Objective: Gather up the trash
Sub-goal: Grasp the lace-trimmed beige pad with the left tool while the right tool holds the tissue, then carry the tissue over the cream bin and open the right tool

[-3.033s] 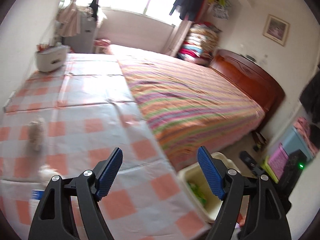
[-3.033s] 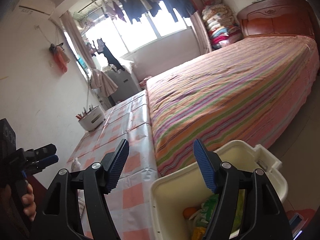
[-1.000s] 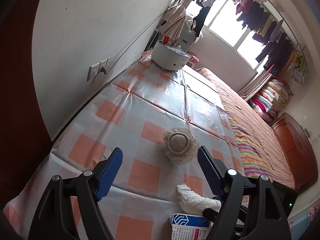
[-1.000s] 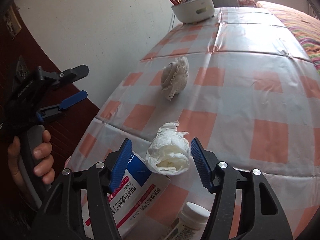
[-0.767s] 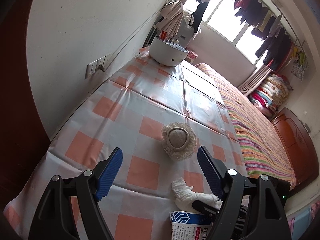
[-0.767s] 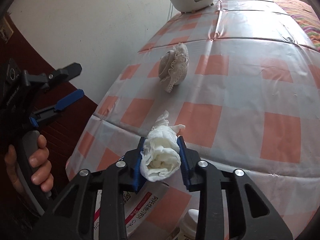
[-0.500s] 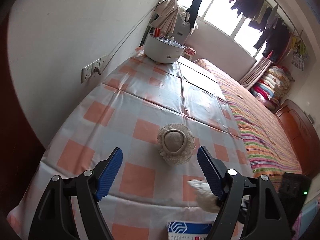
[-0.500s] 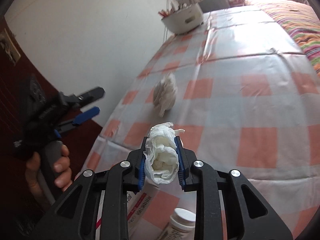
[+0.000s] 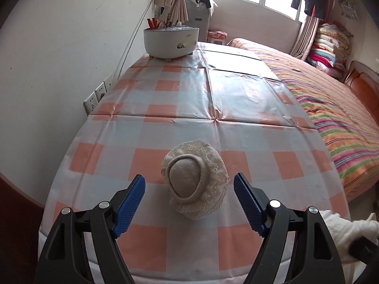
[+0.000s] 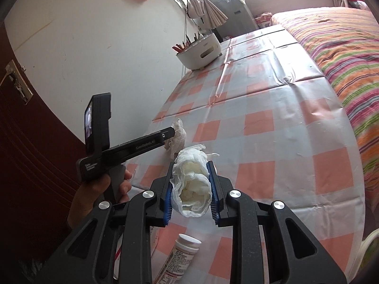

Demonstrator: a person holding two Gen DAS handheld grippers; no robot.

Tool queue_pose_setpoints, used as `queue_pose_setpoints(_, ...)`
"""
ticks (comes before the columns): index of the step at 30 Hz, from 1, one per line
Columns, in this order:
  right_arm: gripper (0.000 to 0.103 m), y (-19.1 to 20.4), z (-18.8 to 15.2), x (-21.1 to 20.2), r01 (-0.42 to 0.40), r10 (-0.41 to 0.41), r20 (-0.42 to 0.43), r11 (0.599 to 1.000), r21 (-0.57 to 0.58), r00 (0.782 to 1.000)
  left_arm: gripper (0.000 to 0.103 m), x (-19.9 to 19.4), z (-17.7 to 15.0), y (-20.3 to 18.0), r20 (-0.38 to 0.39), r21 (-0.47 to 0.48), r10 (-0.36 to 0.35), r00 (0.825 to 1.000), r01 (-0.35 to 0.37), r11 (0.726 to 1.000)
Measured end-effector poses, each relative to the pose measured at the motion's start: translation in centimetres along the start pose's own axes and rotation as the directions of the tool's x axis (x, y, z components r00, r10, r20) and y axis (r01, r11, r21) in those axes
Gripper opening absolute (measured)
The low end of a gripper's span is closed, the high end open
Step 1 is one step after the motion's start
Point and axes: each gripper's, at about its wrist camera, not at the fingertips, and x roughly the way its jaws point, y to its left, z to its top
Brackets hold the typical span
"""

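Observation:
My right gripper is shut on a crumpled white tissue wad, lifted above the checked tablecloth; the same tissue wad shows at the lower right of the left wrist view. A beige lace-edged cloth item lies on the tablecloth. My left gripper hangs open just in front of it, one blue pad on each side, not touching. In the right wrist view the left gripper's arm partly covers that lace item, and a hand holds its handle.
A white round container with red sticks stands at the table's far end near the wall. A pill bottle lies near the front edge. A bed with a striped cover runs along the table's right side. A dark red door is left.
My right gripper closed on the tissue wad and lifted it off the table, moving right. My left gripper swung in over the lace item, which now sits between its open fingers.

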Motion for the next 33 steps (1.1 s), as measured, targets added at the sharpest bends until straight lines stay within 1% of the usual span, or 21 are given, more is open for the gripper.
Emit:
queue_pose_setpoints(7,0.024,-0.2,-0.1,-0.8,0.002,-0.002,0.013,1.0,0.003,1.0,0.075,2.2,0.2,0.0,-0.073,0.028,0.026,0.997,-0.024,0.999)
queue_pose_setpoints(15,0.024,0.0,-0.3,-0.7,-0.008,0.008,0.014,1.0,0.002,1.0,0.075,3.3,0.1,0.4,-0.127,0.028,0.021,0.992,-0.017,0.999)
queue_pose_setpoints(19,0.024,-0.2,-0.2,-1.0,-0.01,0.01,0.02,1.0,0.0,1.0,0.075,3.9,0.1,0.3,-0.145,0.042,0.02,0.989,-0.014,0.999)
queue_pose_setpoints(23,0.024,-0.3,-0.2,-1.3,-0.008,0.008,0.024,1.0,0.006,1.0,0.075,3.9,0.4,0.0,-0.126,0.073,0.051,0.991,-0.042,0.996)
queue_pose_setpoints(25,0.024,-0.3,-0.2,-1.4,-0.005,0.004,0.028,1.0,0.005,1.0,0.07,3.9,0.5,-0.2,-0.129,0.08,0.05,0.99,-0.04,0.996)
queue_pose_setpoints(27,0.024,-0.3,-0.2,-1.4,-0.008,0.008,0.029,1.0,0.004,1.0,0.053,3.9,0.5,-0.5,-0.135,0.083,0.028,0.99,-0.016,0.996)
queue_pose_setpoints(28,0.024,-0.1,-0.3,-1.5,-0.006,0.006,0.033,1.0,0.001,0.999,0.049,3.9,0.5,-0.6,-0.135,0.086,0.024,0.991,-0.012,0.996)
queue_pose_setpoints(31,0.024,0.0,-0.3,-1.4,-0.009,0.009,0.033,1.0,-0.001,0.999,0.047,3.6,0.4,-1.1,-0.118,0.11,0.042,0.992,-0.029,0.994)
queue_pose_setpoints(33,0.024,0.0,-0.3,-1.4,-0.006,0.007,0.034,1.0,-0.004,0.999,0.045,3.2,0.4,-1.0,-0.099,0.104,0.038,0.994,-0.028,0.994)
